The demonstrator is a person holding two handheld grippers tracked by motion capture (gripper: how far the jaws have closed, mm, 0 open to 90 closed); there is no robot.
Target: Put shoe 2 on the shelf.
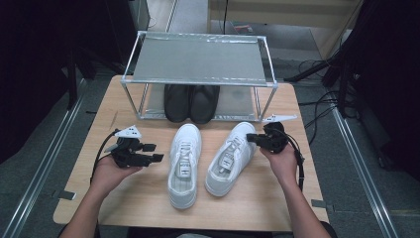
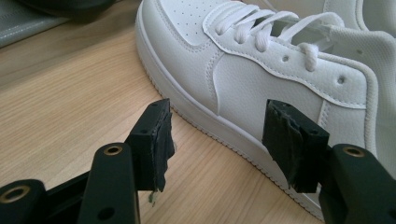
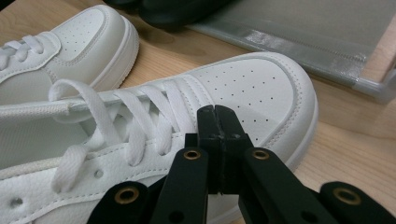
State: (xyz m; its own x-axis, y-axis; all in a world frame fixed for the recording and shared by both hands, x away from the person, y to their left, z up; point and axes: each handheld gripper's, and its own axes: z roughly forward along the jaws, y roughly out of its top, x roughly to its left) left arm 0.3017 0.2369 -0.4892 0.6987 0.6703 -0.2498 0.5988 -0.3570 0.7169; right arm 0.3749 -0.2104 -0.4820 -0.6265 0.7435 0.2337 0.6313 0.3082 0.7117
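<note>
Sneakers, two white ones, lie side by side in the middle of the wooden table (image 1: pixel 148 198), toes pointing away from the person toward a metal rack (image 1: pixel 198 59) at the far edge. The left sneaker (image 1: pixel 184 163) lies straight; the right sneaker (image 1: pixel 232 157) is angled, its toe leaning toward the right side of the table. Under the rack's shelf stands a pair of black shoes (image 1: pixel 192 103), just beyond the white toes.

The left gripper (image 1: pixel 151 152) sits in the person's left hand (image 1: pixel 113 171), just beside the outer flank of the left sneaker but apart from it. In the left gripper view its jaws stand wide apart with nothing between them but bare tabletop; the left sneaker (image 2: pixel 261 79) lies right ahead, its sole edge and side panel close in front of the far pad (image 2: pixel 292 140), without contact that I can make out.

The right gripper (image 1: pixel 252 139) is held in the right hand (image 1: pixel 282 161) at the outer side of the right sneaker, near its toe and laces. In the right gripper view its jaws are pressed together, pad against pad, holding nothing. The closed tip (image 3: pixel 218 122) appears over the right sneaker (image 3: pixel 252 93), at the spot where the laces meet the perforated toe cap; whether it touches the leather cannot be told. The left sneaker's toe (image 3: pixel 88 42) shows farther off in that view, with the rack's lower shelf (image 3: pixel 317 37) beyond.
</note>
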